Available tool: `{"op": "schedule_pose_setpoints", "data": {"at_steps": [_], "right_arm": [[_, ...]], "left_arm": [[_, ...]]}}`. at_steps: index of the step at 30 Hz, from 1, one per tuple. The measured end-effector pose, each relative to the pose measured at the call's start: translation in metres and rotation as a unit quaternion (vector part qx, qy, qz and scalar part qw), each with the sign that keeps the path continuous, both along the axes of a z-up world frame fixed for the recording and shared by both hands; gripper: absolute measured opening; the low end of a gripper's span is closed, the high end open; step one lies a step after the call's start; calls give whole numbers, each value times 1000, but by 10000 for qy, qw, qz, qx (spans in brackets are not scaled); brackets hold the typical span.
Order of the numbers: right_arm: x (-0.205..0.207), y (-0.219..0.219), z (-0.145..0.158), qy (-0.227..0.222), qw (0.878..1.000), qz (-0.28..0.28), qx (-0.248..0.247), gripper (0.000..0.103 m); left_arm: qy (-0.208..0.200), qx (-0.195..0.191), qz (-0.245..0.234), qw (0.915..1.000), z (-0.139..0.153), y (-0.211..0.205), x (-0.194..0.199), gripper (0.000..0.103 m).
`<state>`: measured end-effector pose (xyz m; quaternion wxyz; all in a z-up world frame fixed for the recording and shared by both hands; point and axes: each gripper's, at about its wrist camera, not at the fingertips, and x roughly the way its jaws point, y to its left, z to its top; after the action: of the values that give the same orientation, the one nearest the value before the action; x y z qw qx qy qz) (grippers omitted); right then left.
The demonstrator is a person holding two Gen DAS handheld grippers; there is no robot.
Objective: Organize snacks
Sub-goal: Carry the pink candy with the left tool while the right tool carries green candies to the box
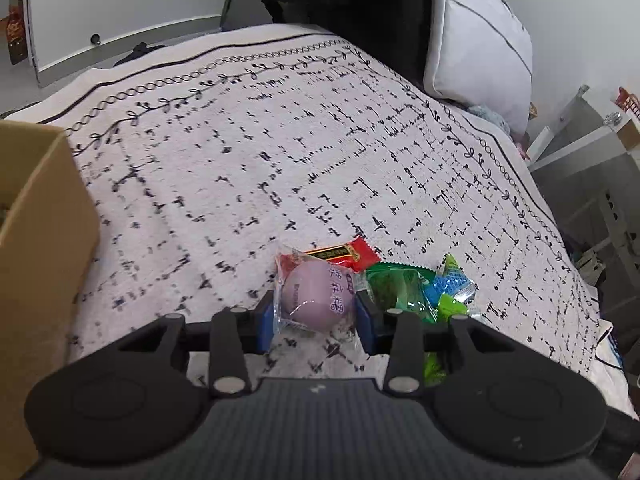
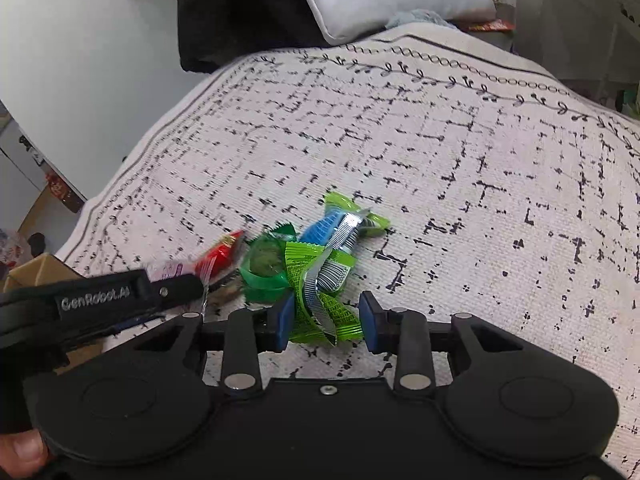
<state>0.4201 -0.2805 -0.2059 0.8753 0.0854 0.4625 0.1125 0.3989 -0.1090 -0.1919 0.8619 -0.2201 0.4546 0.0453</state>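
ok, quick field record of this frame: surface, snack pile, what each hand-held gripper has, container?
surface: patterned bed cover
left hand-held gripper: pads pressed on pink round snack in clear wrapper
right hand-held gripper: lime-green packet between the pads; contact on its right side unclear
rest of pile: red packet, dark green packet, blue packet, all touching or overlapping
container: cardboard box, at the left edge of the left wrist view

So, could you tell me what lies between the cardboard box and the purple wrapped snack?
Only bare patterned blanket, in the left wrist view, separates box and snack.
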Motion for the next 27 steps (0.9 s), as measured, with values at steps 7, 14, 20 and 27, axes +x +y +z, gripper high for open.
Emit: {"op": "schedule_pose_setpoints", "data": {"at_steps": [7, 14, 20, 27], "right_arm": [[-12, 2, 13, -189, 9998, 71, 55, 33], [-20, 9, 29, -416, 9987, 204, 203, 33], [-30, 21, 45, -647, 9967, 380, 317, 33], [-49, 42, 67, -1042, 9917, 639, 390, 33]], "left_arm": [[-152, -3, 161, 9998, 14, 12, -23, 39], [-339, 50, 247, 9991, 30, 18, -43, 39], [-486, 118, 340, 9982, 48, 31, -61, 39], [-682, 161, 495, 9963, 69, 50, -84, 39]]}}
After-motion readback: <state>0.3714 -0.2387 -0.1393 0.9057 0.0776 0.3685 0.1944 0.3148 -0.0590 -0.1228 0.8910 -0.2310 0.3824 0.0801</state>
